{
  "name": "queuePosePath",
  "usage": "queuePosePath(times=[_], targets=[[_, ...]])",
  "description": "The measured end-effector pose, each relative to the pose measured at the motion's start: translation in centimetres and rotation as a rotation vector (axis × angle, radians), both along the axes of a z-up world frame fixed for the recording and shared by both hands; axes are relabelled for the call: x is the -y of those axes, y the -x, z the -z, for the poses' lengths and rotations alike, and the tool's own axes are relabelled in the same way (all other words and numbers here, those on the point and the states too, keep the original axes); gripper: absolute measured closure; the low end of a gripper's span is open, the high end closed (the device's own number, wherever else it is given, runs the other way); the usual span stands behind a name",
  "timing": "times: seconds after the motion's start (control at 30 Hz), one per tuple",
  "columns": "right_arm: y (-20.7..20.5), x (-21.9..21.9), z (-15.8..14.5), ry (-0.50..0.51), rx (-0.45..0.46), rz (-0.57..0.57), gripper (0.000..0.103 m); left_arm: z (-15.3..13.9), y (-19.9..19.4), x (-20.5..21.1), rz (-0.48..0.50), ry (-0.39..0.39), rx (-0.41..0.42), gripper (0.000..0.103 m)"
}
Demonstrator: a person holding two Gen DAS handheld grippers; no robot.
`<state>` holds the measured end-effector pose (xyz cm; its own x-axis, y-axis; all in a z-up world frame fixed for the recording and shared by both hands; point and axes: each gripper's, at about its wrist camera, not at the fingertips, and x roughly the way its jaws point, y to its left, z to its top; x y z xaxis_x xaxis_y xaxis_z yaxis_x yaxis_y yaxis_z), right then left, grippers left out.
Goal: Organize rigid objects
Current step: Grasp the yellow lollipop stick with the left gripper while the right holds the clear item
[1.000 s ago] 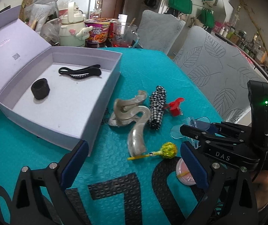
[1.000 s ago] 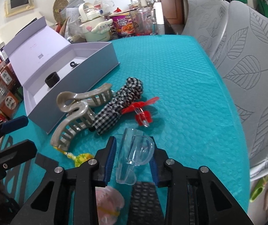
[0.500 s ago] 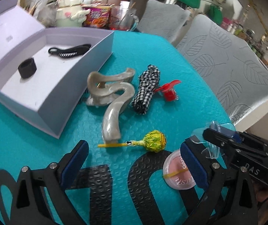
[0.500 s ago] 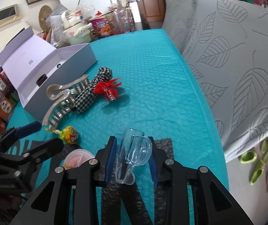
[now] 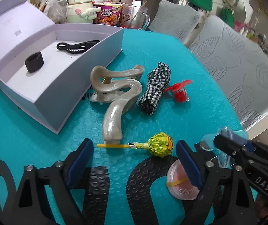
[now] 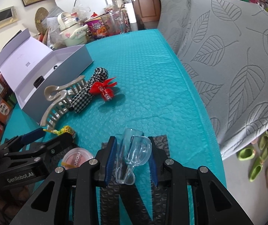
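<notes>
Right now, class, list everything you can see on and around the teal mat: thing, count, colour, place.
Gift box: one, pale lilac, lid open, far left of the mat.
Hair band: one, black, in the box.
Black hair clip: one, in the box, further back.
Claw clip: one, beige, beside the box.
Scrunchie: one, black-and-white check, right of the claw clip.
Red clip: one, small, beside the scrunchie.
Lollipop: one, yellow-green wrapper, near edge.
Round case: one, pink, near right.
Glass mug: one, clear, behind the box.
Left gripper: jaws open, just been closing, over the lollipop.
Right gripper: jaws shut on a clear cup.
</notes>
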<state>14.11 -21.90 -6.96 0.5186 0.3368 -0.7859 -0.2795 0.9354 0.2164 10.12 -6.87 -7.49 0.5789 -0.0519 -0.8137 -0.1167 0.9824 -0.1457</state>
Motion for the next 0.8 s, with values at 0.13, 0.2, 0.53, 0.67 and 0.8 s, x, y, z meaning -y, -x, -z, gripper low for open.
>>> queuePosePath(times=[0.13,0.2,0.53,0.67,0.8], targets=[[-0.1,0.0,0.2,-0.02,-0.009,-0.001,0.072,0.1,0.3,0.5,0.004,-0.049,0.021,0.023],[0.0,0.0,0.1,-0.017,-0.007,-0.002,0.072,0.1,0.6,0.6,0.022,-0.045,0.029,0.023],[0.1,0.1,-0.3,-0.03,0.007,-0.009,0.073,-1.0,1.9,-0.1,0.085,-0.067,0.037,0.023],[0.2,-0.2,-0.3,-0.029,0.014,-0.013,0.074,-1.5,2.1,-0.9,0.074,-0.043,0.045,0.023],[0.7,-0.6,-0.4,-0.026,0.023,-0.013,0.075,-2.1,2.7,-1.5,0.066,-0.038,0.068,0.023]])
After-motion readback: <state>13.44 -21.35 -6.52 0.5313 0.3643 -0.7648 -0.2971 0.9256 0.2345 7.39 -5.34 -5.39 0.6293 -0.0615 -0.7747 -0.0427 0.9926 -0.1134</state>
